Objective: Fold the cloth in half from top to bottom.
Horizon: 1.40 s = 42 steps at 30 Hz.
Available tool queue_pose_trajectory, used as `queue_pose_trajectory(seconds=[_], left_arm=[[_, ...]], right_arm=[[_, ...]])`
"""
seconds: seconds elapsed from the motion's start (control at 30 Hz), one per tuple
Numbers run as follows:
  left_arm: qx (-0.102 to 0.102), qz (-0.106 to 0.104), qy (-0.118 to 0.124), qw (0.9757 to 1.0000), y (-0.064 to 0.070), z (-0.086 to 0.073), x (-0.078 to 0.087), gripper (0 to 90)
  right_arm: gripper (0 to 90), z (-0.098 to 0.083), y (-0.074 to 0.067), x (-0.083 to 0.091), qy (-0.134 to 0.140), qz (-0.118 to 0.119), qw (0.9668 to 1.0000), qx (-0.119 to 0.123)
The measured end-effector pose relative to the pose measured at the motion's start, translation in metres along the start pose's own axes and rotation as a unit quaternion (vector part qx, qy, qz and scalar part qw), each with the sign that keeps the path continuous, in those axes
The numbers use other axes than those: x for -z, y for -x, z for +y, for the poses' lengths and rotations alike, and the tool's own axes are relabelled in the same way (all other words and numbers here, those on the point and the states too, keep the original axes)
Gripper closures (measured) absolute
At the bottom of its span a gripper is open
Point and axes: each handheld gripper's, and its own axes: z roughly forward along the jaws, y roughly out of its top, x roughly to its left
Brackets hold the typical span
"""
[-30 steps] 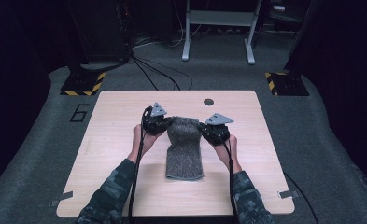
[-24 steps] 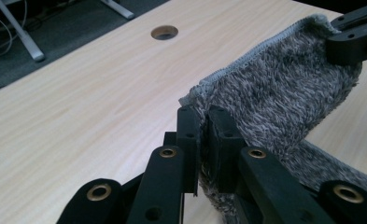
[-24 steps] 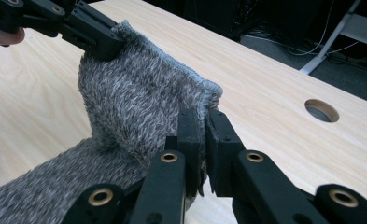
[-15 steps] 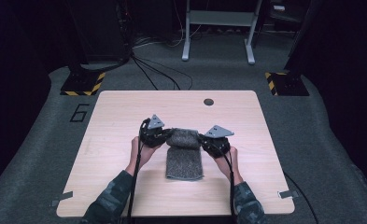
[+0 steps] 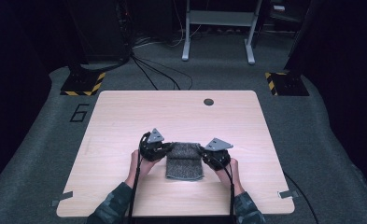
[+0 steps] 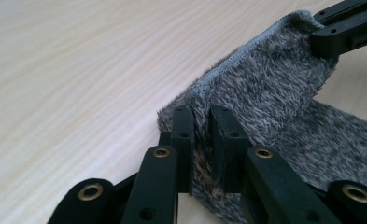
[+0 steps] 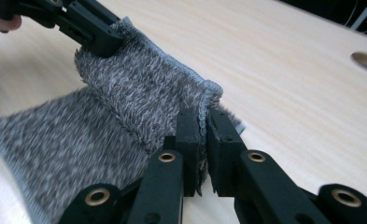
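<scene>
On the near half of the table (image 5: 125, 121), midway across, lies a grey fuzzy cloth (image 5: 185, 161). Its far edge is lifted off the wood at both corners; the lower part lies flat. Left gripper (image 6: 201, 140): jaws have just been easing apart slightly, cloth corner between them, pads on the fabric. Right gripper (image 7: 203, 140): jaws pinch the opposite corner along the stitched hem. Bare wood lies open on every side of the cloth, widest toward the far edge. A round hole (image 5: 208, 101) sits near the far edge, well apart. Nothing stands beside the cloth.
</scene>
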Motion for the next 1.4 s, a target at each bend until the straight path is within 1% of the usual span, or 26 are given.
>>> queue_pose_trajectory(seconds=[0.1,0.13,0.17,0.2,0.23,0.27,0.33,0.4,0.43,0.47,0.57,0.6,0.63,0.67,0.73,0.83,0.97,1.0,1.1,1.13,1.17,1.2,1.23,1.3,1.37,1.4], left_arm=[[-0.001,-0.009,-0.004,1.0,0.001,-0.004,0.002,77.0],[0.002,-0.021,-0.006,0.9998,0.002,-0.009,0.005,71.9],[0.002,-0.021,-0.006,0.9998,0.002,-0.009,0.005,69.1],[0.007,-0.034,-0.01,0.9994,0.003,-0.014,0.01,65.3],[0.007,-0.034,-0.01,0.9994,0.003,-0.014,0.01,60.6],[0.014,-0.039,-0.014,0.999,0.004,-0.018,0.015,60.6],[0.028,-0.051,-0.014,0.9982,0.006,-0.025,0.027,52.1],[0.031,-0.05,-0.014,0.9982,0.006,-0.026,0.032,46.4],[0.038,-0.05,-0.007,0.998,0.007,-0.028,0.036,46.4],[0.044,-0.046,-0.003,0.998,0.007,-0.029,0.041,41.8],[0.046,-0.037,0.008,0.9982,0.003,-0.026,0.052,38.9],[0.054,-0.032,0.017,0.9979,-0.001,-0.023,0.056,38.3],[0.054,-0.032,0.017,0.9979,-0.001,-0.023,0.056,37.8],[0.061,-0.024,0.025,0.9975,-0.002,-0.021,0.056,36.2],[0.065,-0.01,0.023,0.9976,-0.006,-0.013,0.052,35.2],[0.066,-0.011,0.016,0.9976,-0.006,-0.008,0.045,32.4],[0.049,-0.018,-0.013,0.9985,0.006,-0.006,0.027,29.0],[0.036,-0.014,-0.029,0.9988,0.012,-0.009,0.02,27.2],[0.03,-0.013,-0.045,0.9984,0.017,-0.015,0.016,24.8],[0.014,-0.009,-0.062,0.9979,0.019,-0.02,0.014,24.4],[0.014,-0.009,-0.062,0.9979,0.019,-0.02,0.014,24.3],[0.006,-0.003,-0.075,0.9972,0.022,-0.025,0.011,24.1],[0.006,-0.003,-0.075,0.9972,0.022,-0.025,0.011,24.1],[-0.007,0.007,-0.095,0.9954,0.026,-0.032,0.008,24.0],[-0.006,0.006,-0.097,0.9952,0.027,-0.035,0.006,24.1],[-0.001,0.008,-0.095,0.9955,0.028,-0.037,0.006,24.1]], right_arm=[[82.1,-0.005,-0.002,0.0,-0.01,0.006,0.9999,0.006],[79.5,-0.01,-0.007,0.002,-0.018,0.005,0.9998,0.011],[79.5,-0.01,-0.007,0.002,-0.018,0.005,0.9998,0.011],[75.7,-0.015,-0.011,0.005,-0.02,0.013,0.9995,0.018],[75.7,-0.015,-0.011,0.005,-0.02,0.013,0.9995,0.018],[72.6,-0.017,-0.011,0.009,-0.025,0.018,0.9993,0.021],[62.7,-0.022,-0.009,0.019,-0.02,0.027,0.9994,0.006],[56.6,-0.023,-0.005,0.026,-0.011,0.03,0.9994,-0.012],[56.6,-0.023,-0.005,0.026,-0.011,0.03,0.9994,-0.012],[53.8,-0.022,0.0,0.033,-0.004,0.032,0.9992,-0.023],[50.1,-0.02,0.005,0.037,0.004,0.033,0.9988,-0.036],[47.6,-0.017,0.009,0.041,0.014,0.037,0.9982,-0.046],[47.6,-0.017,0.009,0.041,0.014,0.037,0.9982,-0.046],[46.9,-0.013,0.013,0.044,0.031,0.046,0.9972,-0.051],[44.6,-0.008,0.014,0.045,0.033,0.045,0.9967,-0.059],[42.3,-0.004,0.013,0.04,0.022,0.038,0.9973,-0.059],[38.4,-0.005,0.001,0.017,-0.031,0.028,0.9983,-0.041],[36.2,-0.009,-0.003,0.007,-0.053,0.018,0.9975,-0.043],[34.1,-0.014,-0.004,0.001,-0.065,0.021,0.9965,-0.048],[32.4,-0.018,-0.004,-0.002,-0.078,0.018,0.9958,-0.044],[32.4,-0.018,-0.004,-0.002,-0.078,0.018,0.9958,-0.044],[31.5,-0.023,-0.005,-0.005,-0.092,0.013,0.9946,-0.046],[31.5,-0.023,-0.005,-0.005,-0.092,0.013,0.9946,-0.046],[31.4,-0.028,-0.007,-0.005,-0.1,0.009,0.994,-0.044],[31.4,-0.029,-0.008,-0.005,-0.102,0.008,0.9936,-0.048],[31.4,-0.031,-0.007,-0.005,-0.1,0.009,0.9943,-0.038]])
